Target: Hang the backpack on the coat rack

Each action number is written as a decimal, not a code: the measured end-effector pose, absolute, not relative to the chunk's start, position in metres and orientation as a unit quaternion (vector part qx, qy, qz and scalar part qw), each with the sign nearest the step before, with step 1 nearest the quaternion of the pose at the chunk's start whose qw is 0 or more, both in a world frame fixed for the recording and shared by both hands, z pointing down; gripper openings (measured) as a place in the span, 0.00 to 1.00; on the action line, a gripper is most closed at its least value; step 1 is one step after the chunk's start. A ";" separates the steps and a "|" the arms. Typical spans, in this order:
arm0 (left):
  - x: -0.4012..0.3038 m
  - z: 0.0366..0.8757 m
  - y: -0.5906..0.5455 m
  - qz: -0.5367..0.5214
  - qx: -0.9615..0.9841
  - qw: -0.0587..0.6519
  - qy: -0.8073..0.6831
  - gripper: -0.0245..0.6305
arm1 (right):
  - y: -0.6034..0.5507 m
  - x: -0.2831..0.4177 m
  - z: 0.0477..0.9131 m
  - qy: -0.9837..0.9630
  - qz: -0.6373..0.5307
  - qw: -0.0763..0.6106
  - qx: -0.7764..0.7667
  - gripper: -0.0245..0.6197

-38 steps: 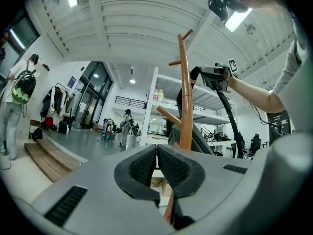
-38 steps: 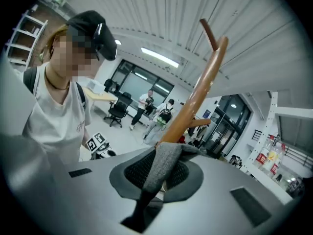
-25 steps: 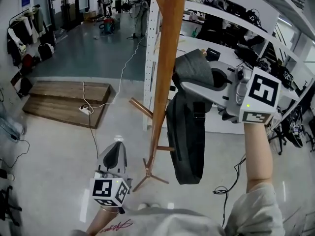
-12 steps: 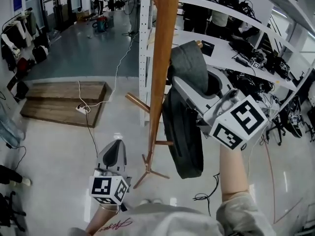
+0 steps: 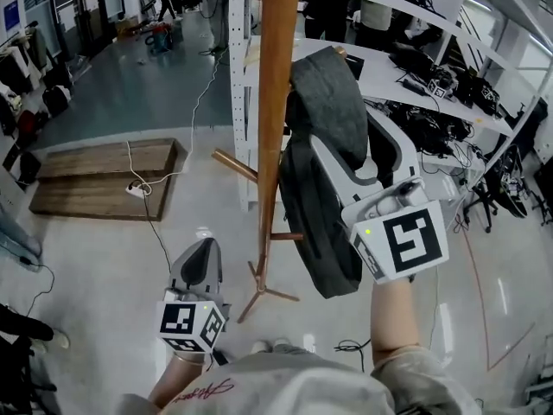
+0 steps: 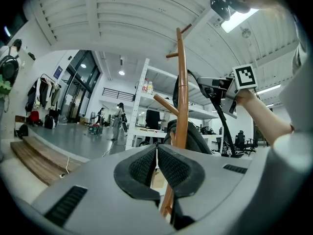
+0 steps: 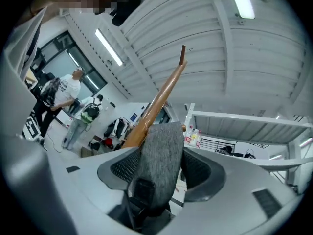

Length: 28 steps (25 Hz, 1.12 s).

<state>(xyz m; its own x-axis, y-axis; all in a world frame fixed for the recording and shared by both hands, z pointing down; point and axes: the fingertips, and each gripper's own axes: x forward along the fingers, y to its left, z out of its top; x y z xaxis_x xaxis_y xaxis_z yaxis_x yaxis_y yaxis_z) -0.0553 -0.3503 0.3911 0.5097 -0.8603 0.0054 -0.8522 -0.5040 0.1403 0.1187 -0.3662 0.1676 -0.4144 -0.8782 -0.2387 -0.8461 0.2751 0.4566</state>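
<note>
coat rack (image 5: 275, 102) top cut off, peg (image 5: 340, 51) mostly under backpack strap (image 5: 333, 102)

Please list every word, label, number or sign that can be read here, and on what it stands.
No text here can be read with certainty.
Red script on the sleeve: too blurred to read.
Blue sign, far left: too small.
Labels on the bottles: too small.

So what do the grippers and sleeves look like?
The left gripper and right gripper are pale grey plastic with dark textured fingers, each with a cube of black square markers and a green light. The sleeves are beige. The right gripper's jaws are opening, backpack strap between them.
</note>
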 end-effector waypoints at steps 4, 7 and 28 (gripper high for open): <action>-0.058 0.398 -0.351 -0.027 0.870 0.067 -0.488 0.07 | -0.361 0.122 0.183 -0.784 -0.251 0.026 0.567 0.43; -0.058 0.400 -0.349 -0.025 0.871 0.068 -0.486 0.07 | -0.358 0.129 0.205 -0.767 -0.241 0.055 0.592 0.43; 0.002 0.391 -0.195 -0.039 0.875 0.055 -0.479 0.07 | -0.159 0.122 0.338 -0.812 -0.142 -0.006 0.567 0.07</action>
